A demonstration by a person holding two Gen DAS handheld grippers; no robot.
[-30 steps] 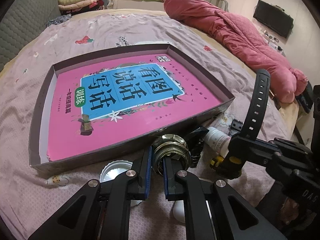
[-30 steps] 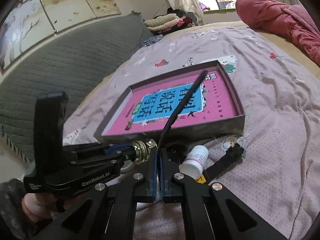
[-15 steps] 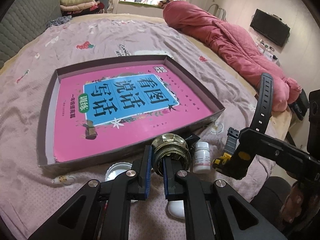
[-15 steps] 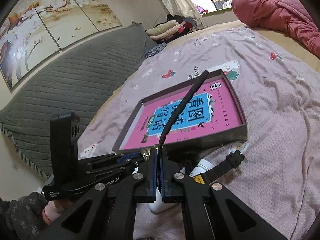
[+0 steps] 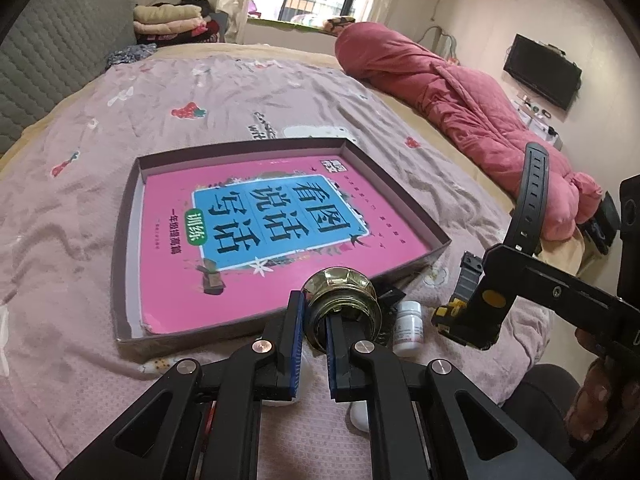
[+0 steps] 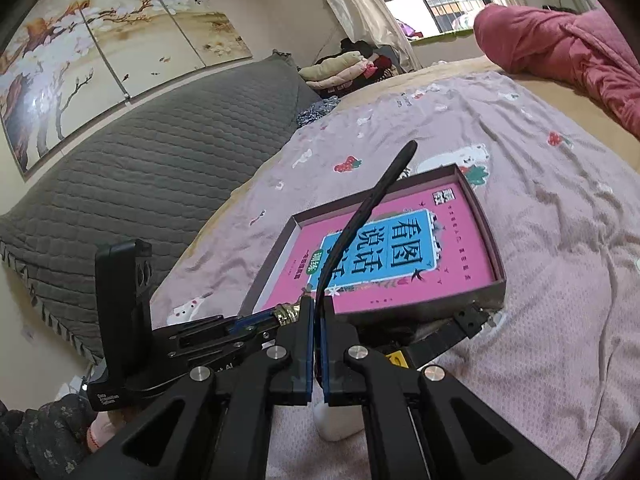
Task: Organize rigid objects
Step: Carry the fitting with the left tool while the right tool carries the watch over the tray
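A shallow dark box (image 5: 128, 240) holding a pink book (image 5: 256, 216) lies on the bed. My left gripper (image 5: 312, 312) is shut on a brass-coloured metal knob (image 5: 340, 296), held just above the box's near edge. My right gripper (image 6: 316, 312) is shut on a black watch strap (image 6: 372, 208), which sticks up over the box; the strap (image 5: 530, 200) and the watch's yellow-black body (image 5: 460, 304) show at the right of the left wrist view. A small white pill bottle (image 5: 408, 328) lies on the bedspread by the box's near corner.
The pink bedspread (image 5: 240, 96) has a rolled red quilt (image 5: 460, 96) along its right side. A grey padded headboard (image 6: 132, 184) stands at the left. Folded clothes (image 5: 168, 20) sit at the far end. A white object (image 6: 336, 424) lies under my right gripper.
Both grippers have risen and pulled back from the box, with the knob and the watch strap still held. The box now looks smaller and farther off.
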